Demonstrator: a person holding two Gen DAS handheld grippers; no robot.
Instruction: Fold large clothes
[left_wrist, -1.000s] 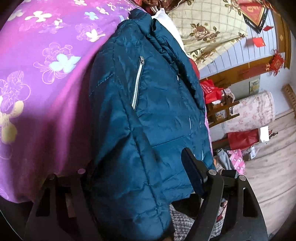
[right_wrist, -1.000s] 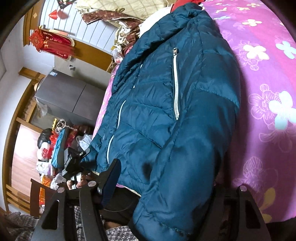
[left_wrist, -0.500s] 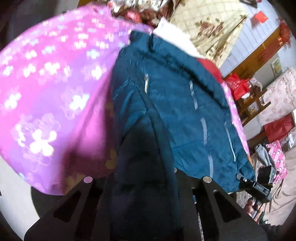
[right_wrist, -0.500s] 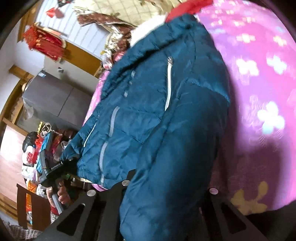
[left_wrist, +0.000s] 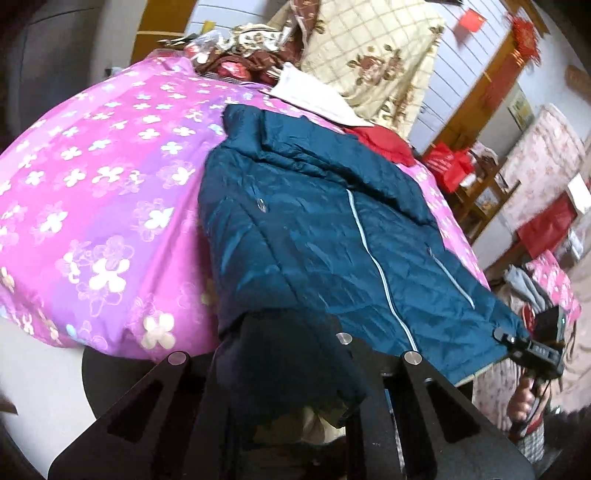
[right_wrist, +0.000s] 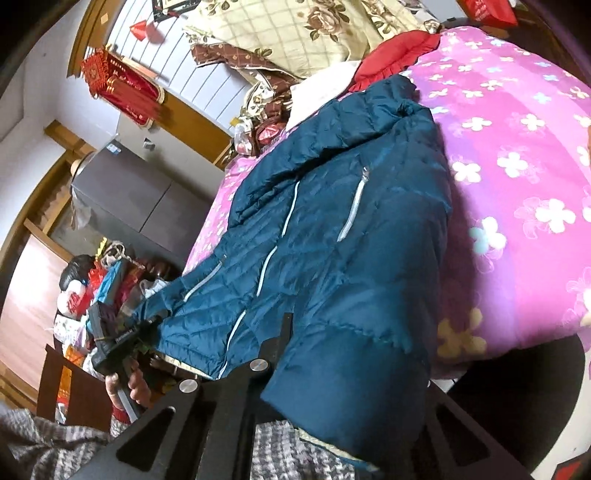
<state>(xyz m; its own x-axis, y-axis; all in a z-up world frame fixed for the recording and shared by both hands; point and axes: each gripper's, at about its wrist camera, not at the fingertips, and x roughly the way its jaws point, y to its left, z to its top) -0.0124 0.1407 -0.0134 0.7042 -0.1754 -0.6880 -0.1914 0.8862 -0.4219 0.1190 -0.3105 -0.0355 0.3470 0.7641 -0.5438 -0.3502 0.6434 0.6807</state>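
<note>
A teal puffer jacket (left_wrist: 314, 229) lies front up on a pink flowered bedspread (left_wrist: 92, 184). My left gripper (left_wrist: 291, 354) is shut on the dark bunched lower end of the jacket's near side, and the fabric hides its fingertips. In the right wrist view the jacket (right_wrist: 332, 229) runs down between the fingers of my right gripper (right_wrist: 343, 369). Its jaws are closing and press on the sleeve end. Each view also shows the other gripper at the jacket's far lower corner: the right gripper (left_wrist: 528, 347) and the left gripper (right_wrist: 122, 336), each in a hand.
Folded quilts (left_wrist: 373, 55), a white cloth (left_wrist: 314, 96) and a red cloth (left_wrist: 384, 144) pile up behind the collar. A grey cabinet (right_wrist: 140, 199) and floor clutter (right_wrist: 103, 284) stand beside the bed. Wooden shelves with red bags (left_wrist: 454, 166) stand on the other side.
Both grippers went from open around the jacket's lower ends to shut on them. Both have risen and drawn back, so more of the jacket and bedspread shows.
</note>
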